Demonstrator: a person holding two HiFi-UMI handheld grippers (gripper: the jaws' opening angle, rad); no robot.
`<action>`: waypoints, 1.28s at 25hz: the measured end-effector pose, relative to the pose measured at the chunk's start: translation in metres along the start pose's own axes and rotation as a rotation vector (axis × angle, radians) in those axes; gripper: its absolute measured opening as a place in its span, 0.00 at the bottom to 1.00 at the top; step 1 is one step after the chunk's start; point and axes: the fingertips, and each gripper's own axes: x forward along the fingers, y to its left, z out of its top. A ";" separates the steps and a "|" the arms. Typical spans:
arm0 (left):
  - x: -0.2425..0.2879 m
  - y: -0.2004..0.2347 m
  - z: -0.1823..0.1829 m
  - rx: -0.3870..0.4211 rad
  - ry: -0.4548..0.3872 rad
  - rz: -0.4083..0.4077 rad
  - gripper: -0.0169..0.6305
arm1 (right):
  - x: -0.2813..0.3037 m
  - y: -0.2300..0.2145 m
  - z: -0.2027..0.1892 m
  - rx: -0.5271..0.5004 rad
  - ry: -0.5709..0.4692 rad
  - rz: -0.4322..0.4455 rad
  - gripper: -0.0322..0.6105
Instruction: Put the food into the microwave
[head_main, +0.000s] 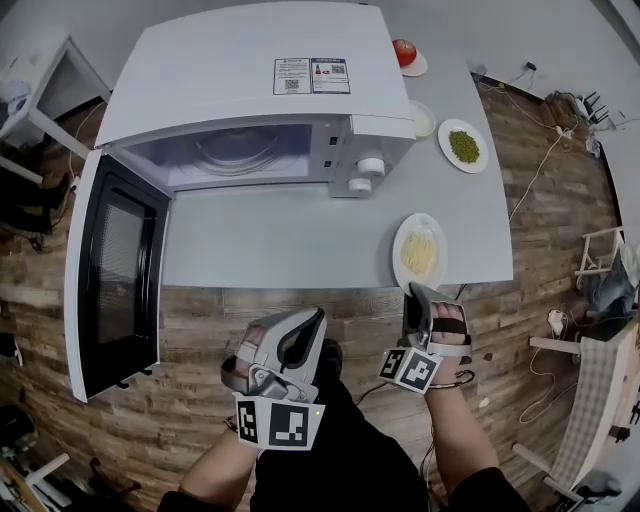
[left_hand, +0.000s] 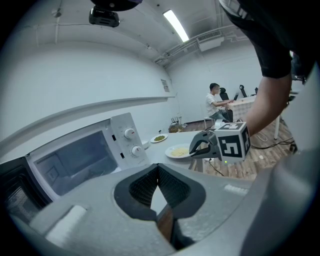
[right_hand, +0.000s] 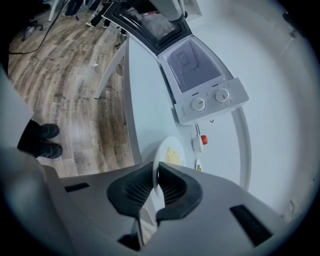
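A white plate of pale noodles (head_main: 419, 252) lies at the near edge of the grey table (head_main: 270, 240), right of the white microwave (head_main: 250, 90). The microwave's door (head_main: 110, 275) stands swung open to the left, its cavity with the glass turntable (head_main: 240, 150) bare. My right gripper (head_main: 417, 292) is shut on the near rim of the noodle plate (right_hand: 169, 154); the rim sits between the pads (right_hand: 172, 187). My left gripper (head_main: 310, 322) hangs before the table edge, shut with nothing in it (left_hand: 158, 170).
Further back on the right are a plate of green peas (head_main: 463, 146), a small white dish (head_main: 421, 118) and a red fruit on a saucer (head_main: 405, 52). Cables and chairs lie on the wooden floor to the right. A person sits at a far desk (left_hand: 216, 102).
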 end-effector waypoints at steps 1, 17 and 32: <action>-0.001 0.000 0.001 0.003 0.000 0.002 0.04 | -0.001 -0.001 0.001 -0.002 -0.002 -0.007 0.10; -0.039 0.028 0.023 0.088 0.063 0.103 0.04 | -0.054 -0.049 0.039 -0.026 -0.102 -0.079 0.10; -0.093 0.063 0.026 0.118 0.177 0.223 0.04 | -0.107 -0.065 0.126 -0.088 -0.315 -0.061 0.10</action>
